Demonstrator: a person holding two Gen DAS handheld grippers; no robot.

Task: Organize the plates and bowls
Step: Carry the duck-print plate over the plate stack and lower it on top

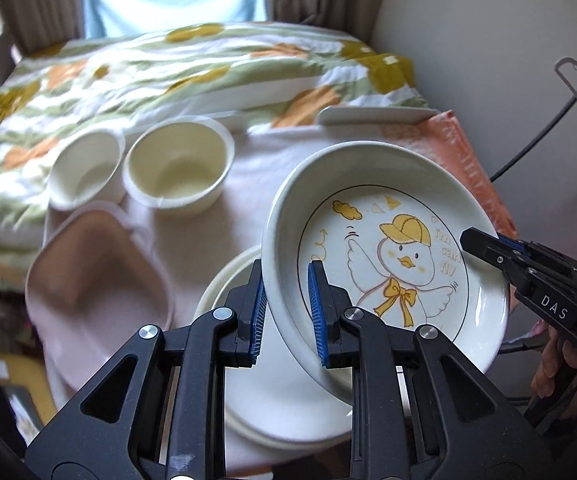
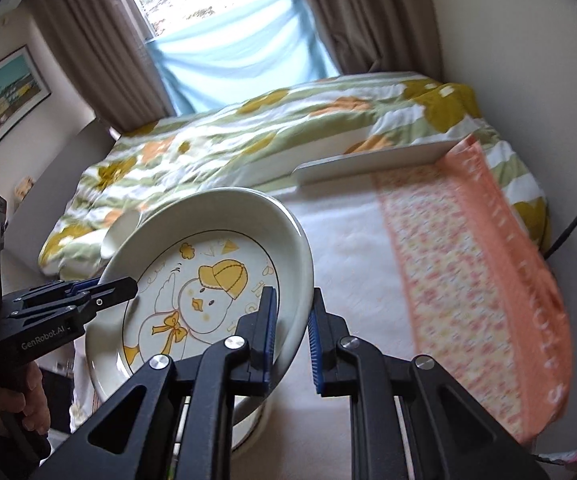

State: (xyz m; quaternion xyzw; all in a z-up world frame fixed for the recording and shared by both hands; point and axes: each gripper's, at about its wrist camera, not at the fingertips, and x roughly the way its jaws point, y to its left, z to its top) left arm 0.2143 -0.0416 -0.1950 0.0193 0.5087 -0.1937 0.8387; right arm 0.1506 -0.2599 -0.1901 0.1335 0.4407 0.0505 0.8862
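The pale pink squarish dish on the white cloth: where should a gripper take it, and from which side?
Grip the raised rim of the pale pink squarish dish, one finger inside and one outside, as both grippers now hold the white duck-print plate. It lies flat and open side up, so only the rim offers an edge. Probably come from above at its near side; two cream round bowls crowd the far side.

left wrist: close, angled down | right wrist: close, angled down | shared: duck plate (image 1: 388, 264) (image 2: 204, 292)
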